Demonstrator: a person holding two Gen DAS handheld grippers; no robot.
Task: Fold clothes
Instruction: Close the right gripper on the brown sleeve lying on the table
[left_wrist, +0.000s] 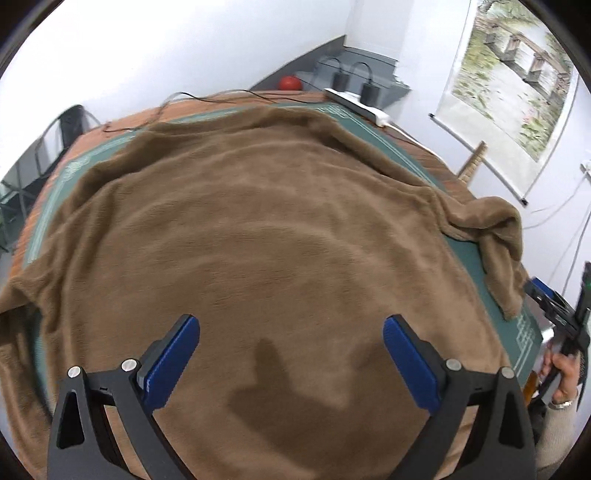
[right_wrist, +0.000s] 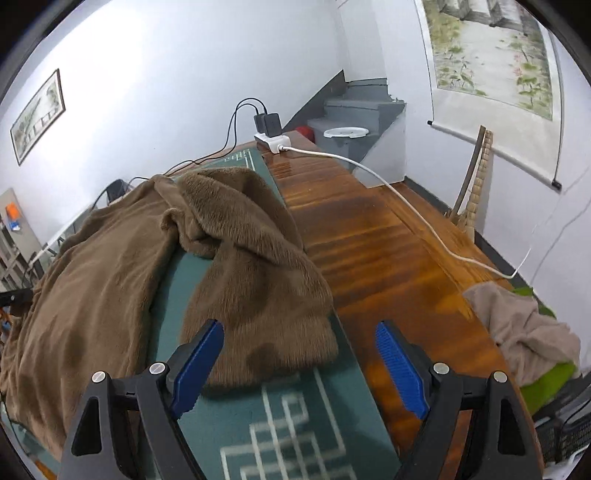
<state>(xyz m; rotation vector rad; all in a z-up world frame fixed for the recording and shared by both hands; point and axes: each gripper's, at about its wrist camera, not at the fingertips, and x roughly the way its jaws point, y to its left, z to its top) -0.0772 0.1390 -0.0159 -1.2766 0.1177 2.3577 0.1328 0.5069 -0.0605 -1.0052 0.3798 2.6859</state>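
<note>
A brown fleece garment (left_wrist: 258, 229) lies spread over a green mat (left_wrist: 465, 254) on a wooden table. My left gripper (left_wrist: 291, 332) hovers over the middle of its body, open, with nothing between the blue pads. One sleeve (right_wrist: 255, 280) lies bunched on the mat's right side in the right wrist view. My right gripper (right_wrist: 299, 339) hangs open just above the sleeve's cuff end and the mat (right_wrist: 295, 424), holding nothing. The right gripper (left_wrist: 554, 317) and the hand holding it also show at the right edge of the left wrist view.
A white power strip (right_wrist: 273, 142) with black chargers sits at the table's far end, its white cable (right_wrist: 424, 221) trailing across the bare wood (right_wrist: 369, 240). A beige and green heap of clothes (right_wrist: 528, 332) lies at the table's right edge. Grey stairs and a wall scroll stand behind.
</note>
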